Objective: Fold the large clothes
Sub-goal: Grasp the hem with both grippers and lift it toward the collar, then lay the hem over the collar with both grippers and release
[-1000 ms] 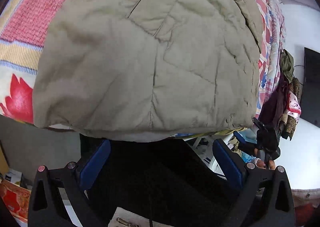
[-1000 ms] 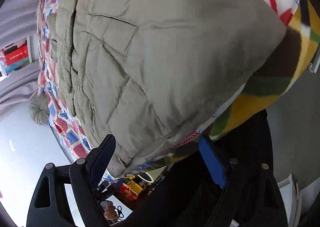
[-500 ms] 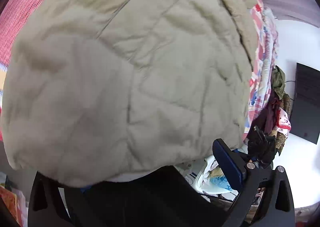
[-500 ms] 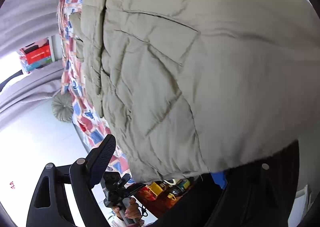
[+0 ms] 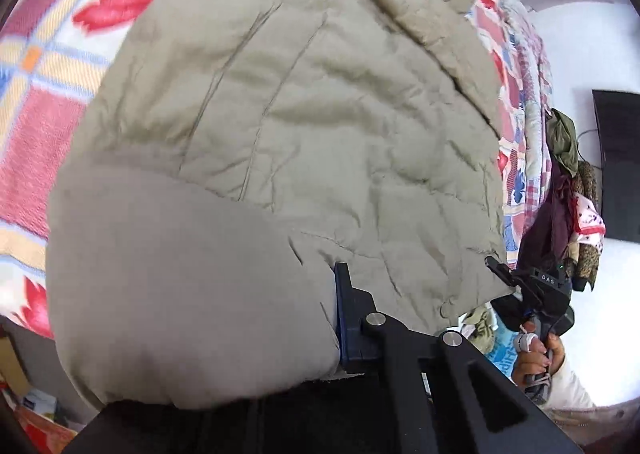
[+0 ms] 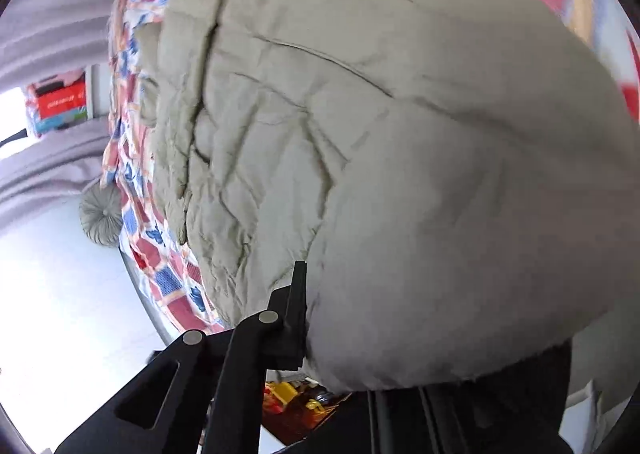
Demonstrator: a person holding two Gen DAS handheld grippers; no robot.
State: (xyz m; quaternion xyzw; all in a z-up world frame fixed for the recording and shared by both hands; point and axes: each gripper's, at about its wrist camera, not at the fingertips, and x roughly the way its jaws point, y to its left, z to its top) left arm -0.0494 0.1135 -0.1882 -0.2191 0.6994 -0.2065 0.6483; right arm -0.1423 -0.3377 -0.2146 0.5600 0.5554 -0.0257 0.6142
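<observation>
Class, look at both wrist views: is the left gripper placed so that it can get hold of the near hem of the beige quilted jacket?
Probably yes. The jacket hem already drapes over the left gripper, fabric against its blue pad, nothing between them.

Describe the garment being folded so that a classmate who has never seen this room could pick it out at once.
Start at the bed with its patterned red, blue and cream bedspread. Spread across it lies the quilted jacket. Unlike the colourful cover beneath and the dark clothes heap beyond the bed, it is plain khaki, puffy and stitched in panels.
</observation>
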